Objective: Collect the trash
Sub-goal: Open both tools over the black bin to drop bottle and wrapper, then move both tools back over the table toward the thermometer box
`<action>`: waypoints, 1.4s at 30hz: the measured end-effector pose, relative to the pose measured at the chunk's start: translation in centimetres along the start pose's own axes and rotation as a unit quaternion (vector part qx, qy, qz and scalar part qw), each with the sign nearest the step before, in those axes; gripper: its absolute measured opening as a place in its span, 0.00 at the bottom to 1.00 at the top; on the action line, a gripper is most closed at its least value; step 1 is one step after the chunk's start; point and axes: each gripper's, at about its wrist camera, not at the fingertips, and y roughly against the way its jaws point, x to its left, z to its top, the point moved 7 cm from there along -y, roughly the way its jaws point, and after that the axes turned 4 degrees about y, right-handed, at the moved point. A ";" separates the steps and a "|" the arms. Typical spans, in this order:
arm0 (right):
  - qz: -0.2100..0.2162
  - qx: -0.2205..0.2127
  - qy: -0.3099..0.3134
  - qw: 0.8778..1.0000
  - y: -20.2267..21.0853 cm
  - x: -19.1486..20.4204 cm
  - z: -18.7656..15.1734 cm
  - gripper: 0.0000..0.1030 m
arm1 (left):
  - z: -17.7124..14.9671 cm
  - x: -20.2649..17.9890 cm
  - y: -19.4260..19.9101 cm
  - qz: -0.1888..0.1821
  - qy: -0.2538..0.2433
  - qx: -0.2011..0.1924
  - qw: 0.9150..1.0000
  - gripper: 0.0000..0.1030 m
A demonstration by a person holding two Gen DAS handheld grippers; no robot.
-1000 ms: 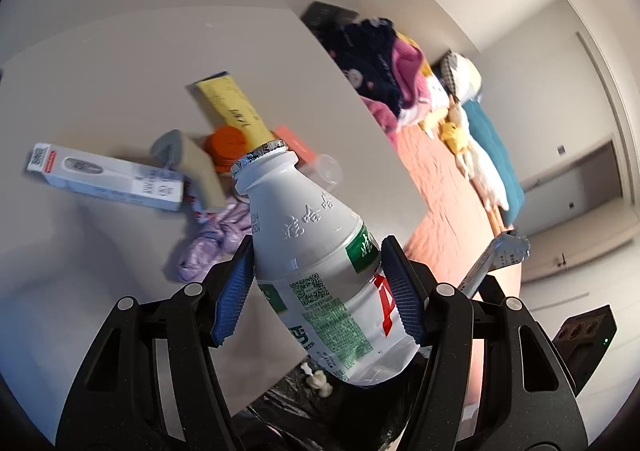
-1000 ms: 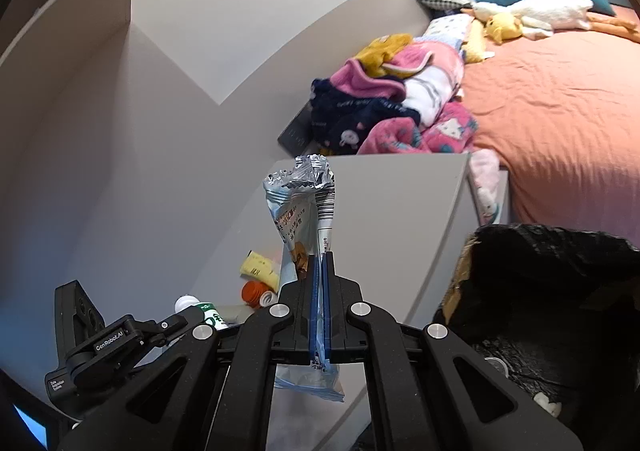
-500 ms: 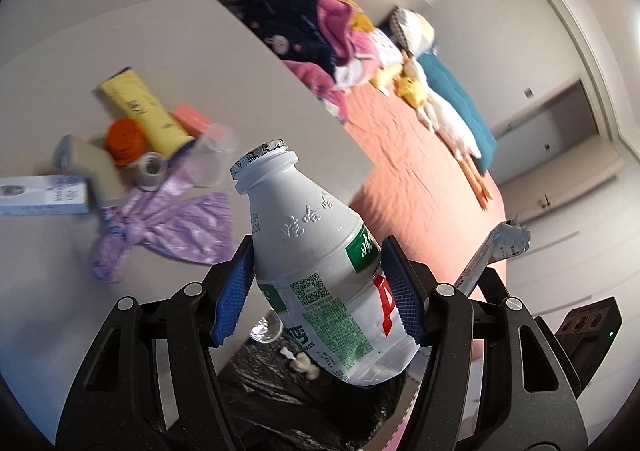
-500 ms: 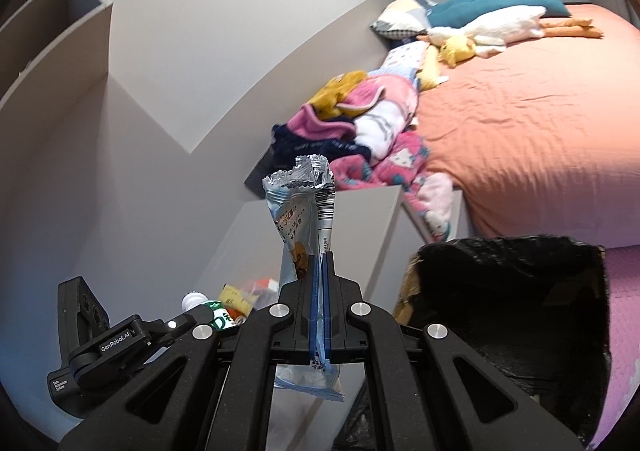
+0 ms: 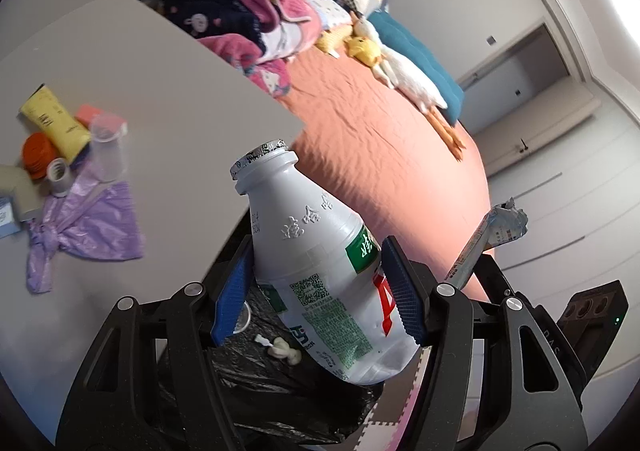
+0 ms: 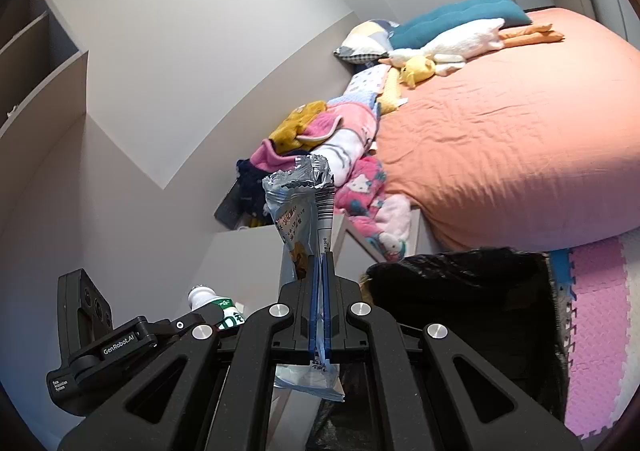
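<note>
Both hands have swung off the surface (image 5: pixel 120 63) toward the bin (image 6: pixel 472 291): left gripper (image 5: pixel 320 287) jaws clamp the white bottle (image 5: pixel 320 263), right gripper (image 6: pixel 319 299) pinches the wrapper (image 6: pixel 300 207); dropping comes next.

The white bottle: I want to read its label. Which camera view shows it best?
The left wrist view. The white bottle fills the centre there, clamped between the left claw's blue pads, its label and code facing the camera. The right wrist view shows only its neck and a strip of green label behind that claw's body.
</note>
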 end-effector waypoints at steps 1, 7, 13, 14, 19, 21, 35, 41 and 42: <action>-0.002 -0.001 -0.001 1.000 0.2 -0.3 0.1 0.03 | -0.1 -0.4 -0.3 -0.003 -0.005 0.003 1.000 0.60; -0.019 0.000 -0.005 1.000 1.1 -1.9 0.1 0.03 | -0.7 -2.2 -1.8 -0.009 -0.027 0.022 0.999 0.60; -0.062 -0.002 -0.010 0.998 1.8 -3.1 -0.2 0.64 | -1.8 -2.9 -3.5 -0.016 -0.041 0.062 0.997 0.94; -0.072 -0.020 -0.018 0.997 2.4 -3.5 -0.1 0.70 | -1.8 -2.8 -3.6 -0.014 -0.036 0.063 0.997 0.94; -0.077 -0.022 -0.026 0.996 2.7 -4.1 0.0 0.70 | -1.8 -2.0 -4.0 0.007 -0.033 0.070 0.997 0.94; -0.077 -0.018 -0.030 0.996 2.7 -4.3 -0.2 0.70 | -1.8 -1.9 -4.1 0.008 -0.033 0.072 0.997 0.94; -0.059 -0.001 -0.006 0.998 1.2 -2.0 -0.4 0.70 | -1.4 -0.1 -2.3 0.027 -0.033 0.045 0.998 0.94; -0.047 0.013 0.005 0.999 -0.3 -0.4 -1.1 0.70 | -0.7 1.8 -1.1 0.039 -0.018 0.032 0.999 0.94; -0.044 0.017 0.007 0.999 -0.6 0.0 -1.3 0.70 | -0.6 2.3 -0.9 0.042 -0.015 0.029 0.999 0.94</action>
